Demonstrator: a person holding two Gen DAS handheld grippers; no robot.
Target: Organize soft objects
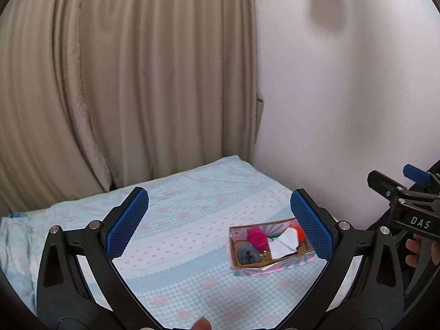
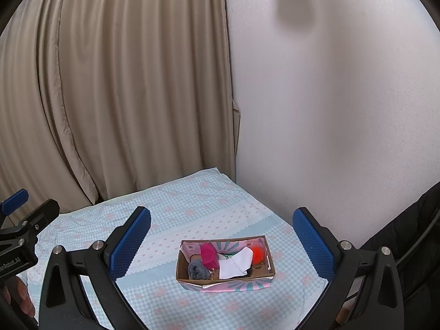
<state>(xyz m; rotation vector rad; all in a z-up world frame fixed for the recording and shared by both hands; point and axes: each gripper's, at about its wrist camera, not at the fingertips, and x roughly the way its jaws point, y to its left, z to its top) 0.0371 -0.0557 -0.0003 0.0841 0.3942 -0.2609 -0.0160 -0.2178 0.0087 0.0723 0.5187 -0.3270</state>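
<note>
Since everything soft already sits inside the cardboard box (image 2: 225, 264), the relation that matters is where that box lies from each gripper. For the right gripper (image 2: 221, 243) the box is dead ahead at 12 o'clock, framed between its two blue pads, long axis running roughly 9 to 3 across the view. For the left gripper (image 1: 220, 227) the same box is off toward 2 o'clock, tucked just inside the right-hand pad, so my guess is the right one has the easier reach.

Both grippers are spread wide and neither has hold of anything.

Inside the box, from 9 to 3 in the right wrist view: a grey rolled cloth (image 2: 198, 271) at the near-left corner, a magenta roll (image 2: 209, 254) standing behind it, a white sock (image 2: 236, 264) lying diagonally across the middle, and an orange pom-pom (image 2: 257, 253) at the far-right end. The white sock partly overlaps something dark and something green that I can't make out.

The box rests on a blue checked bedsheet (image 2: 165, 297). A beige curtain (image 2: 123, 96) hangs at 11 o'clock and a white wall (image 2: 330, 123) at 1 o'clock, both well apart from the box. Nothing stands between either gripper and the box.
</note>
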